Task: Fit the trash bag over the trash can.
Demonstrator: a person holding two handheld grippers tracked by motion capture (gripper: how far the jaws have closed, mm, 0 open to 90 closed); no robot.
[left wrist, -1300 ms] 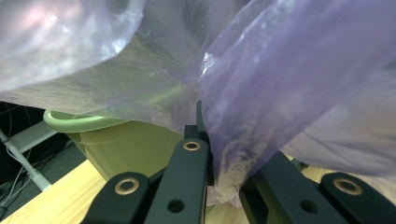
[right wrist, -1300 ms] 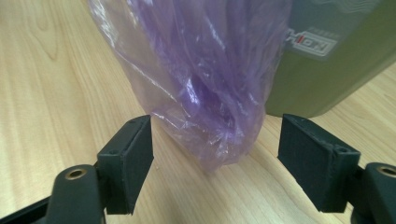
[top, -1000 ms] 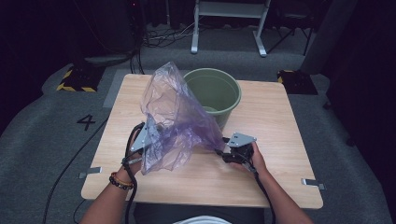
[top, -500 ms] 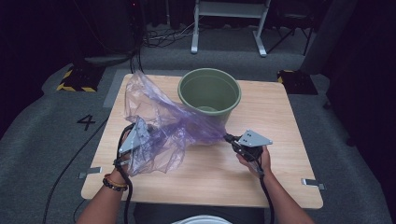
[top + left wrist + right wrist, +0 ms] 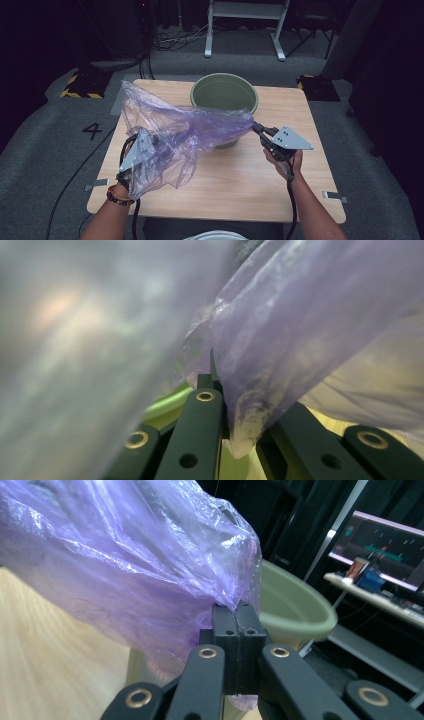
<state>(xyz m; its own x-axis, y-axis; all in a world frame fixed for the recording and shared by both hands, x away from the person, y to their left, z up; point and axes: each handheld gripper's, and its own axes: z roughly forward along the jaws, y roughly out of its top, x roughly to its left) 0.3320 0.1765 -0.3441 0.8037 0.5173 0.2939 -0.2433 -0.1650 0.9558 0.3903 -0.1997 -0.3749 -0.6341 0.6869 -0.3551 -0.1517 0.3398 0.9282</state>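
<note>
A translucent purple plastic bag (image 5: 185, 135) hangs stretched above the wooden table (image 5: 240, 185), held between the two claws. In the high view the left claw (image 5: 150, 145) sits at about eight o'clock from the table's middle, mostly draped under the film, with the person's left hand (image 5: 125, 182) and a beaded wristband below it. In the left gripper view its jaws stand pressed together on a fold of the bag (image 5: 280, 355), and the plastic runs up and over the lens on the left side of that view as a pale blur.

The right claw (image 5: 256, 128) sits at about three o'clock from the table's middle, its tip pointing toward ten o'clock, with the right hand (image 5: 285, 160) gripping the body under the grey three-cornered plate. Its jaws have just been closing, and in the right gripper view they meet flat on the bag's edge (image 5: 150, 565), the film bunching out at twelve o'clock from the pinch.

A green bucket (image 5: 225, 95) stands upright on the table at twelve o'clock from its middle. The bag's right end lies across the bucket's near wall in the high view; whether it touches the rim cannot be told. The bucket's rim (image 5: 300, 610) shows at three o'clock behind the right claw's tip.
</note>
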